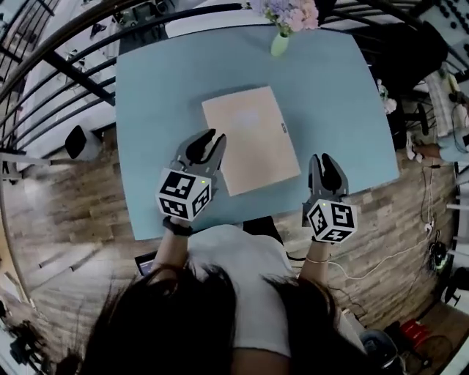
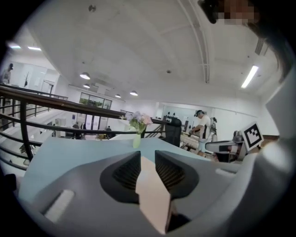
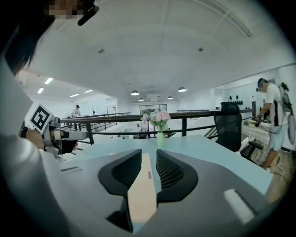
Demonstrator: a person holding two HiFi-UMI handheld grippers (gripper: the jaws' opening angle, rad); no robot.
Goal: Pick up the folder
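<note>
One folder [image 1: 250, 139] lies flat near the middle of the one blue table [image 1: 154, 95], turned a little askew to the table's edges, with bare tabletop on every side and the widest strip to its left. The left gripper [image 1: 205, 143] hangs at the folder's near left edge, its jaws a narrow gap apart and clamped on nothing; its own view shows only the tan sheet beyond the gap. The right gripper [image 1: 326, 162] sits near the folder's near right corner, clear of it, over the table's front edge, jaws likewise slightly parted and empty. One vase [image 1: 279, 44] of flowers [image 1: 289, 13] stands at the far edge, well apart from the folder
</note>
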